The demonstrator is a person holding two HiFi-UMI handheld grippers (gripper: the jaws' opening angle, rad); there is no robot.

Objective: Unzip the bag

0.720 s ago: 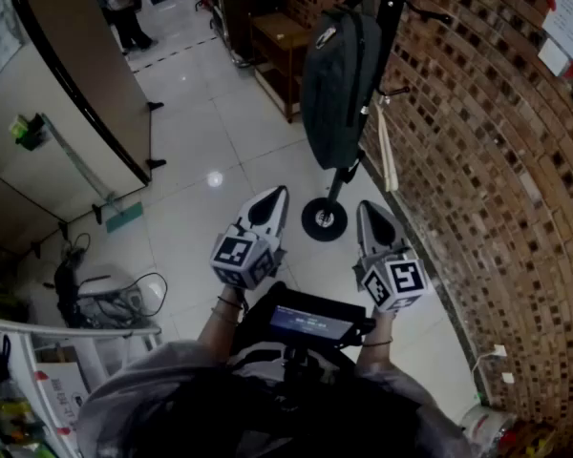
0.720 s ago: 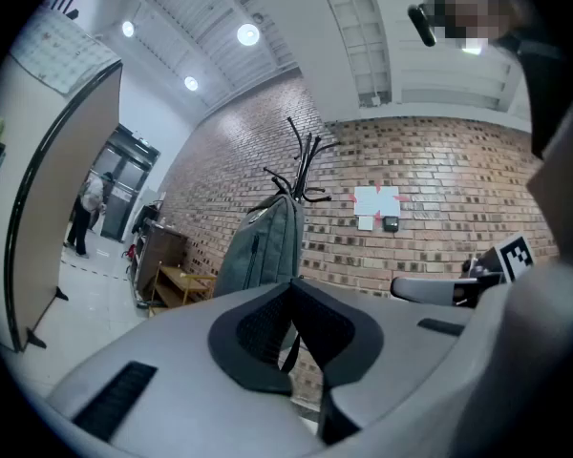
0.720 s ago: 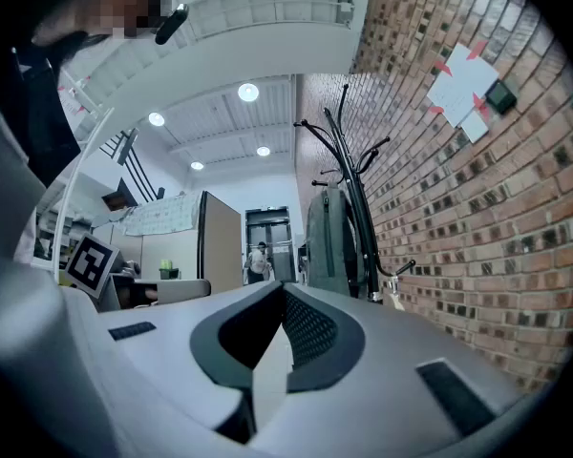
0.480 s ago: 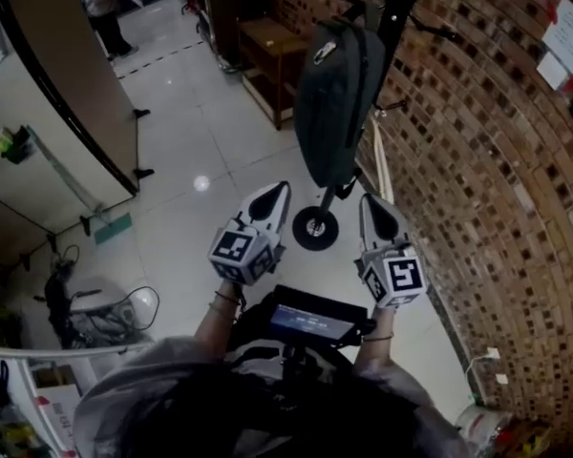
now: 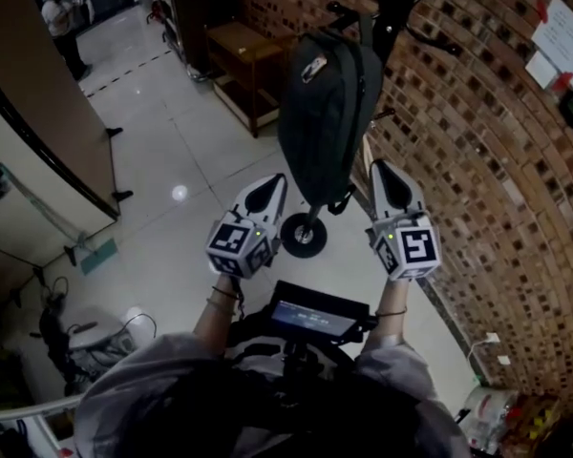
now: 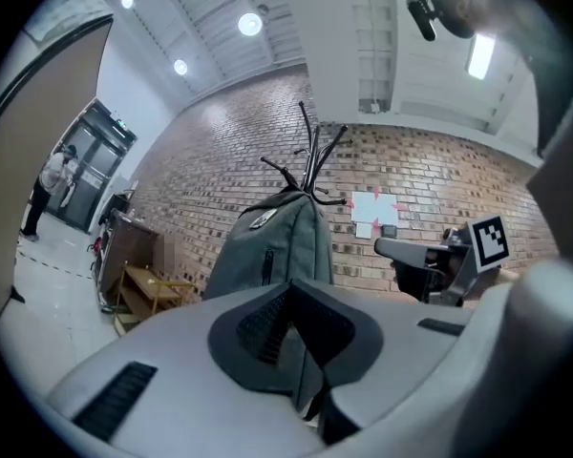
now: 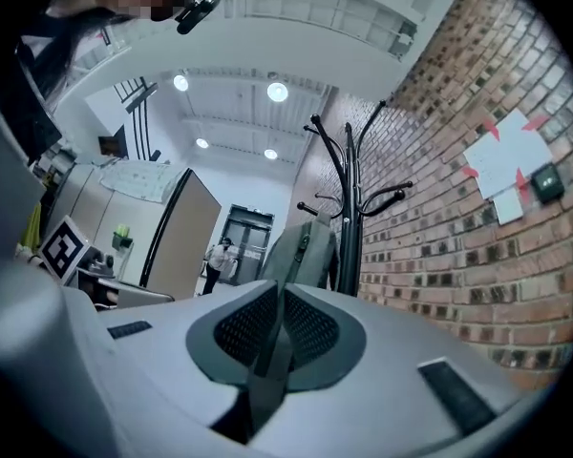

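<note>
Unzipping has not begun, I judge: the bag hangs closed on the coat stand by the far brick wall; left tool and right tool, jaws pressed together and empty, wait short of it

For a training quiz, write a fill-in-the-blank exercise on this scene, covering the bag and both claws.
1. The bag hangs from a black coat stand beside a ____ wall.
2. The left claw has its jaws ____.
3. The right claw holds ____.
Missing words: brick; shut; nothing.
</note>
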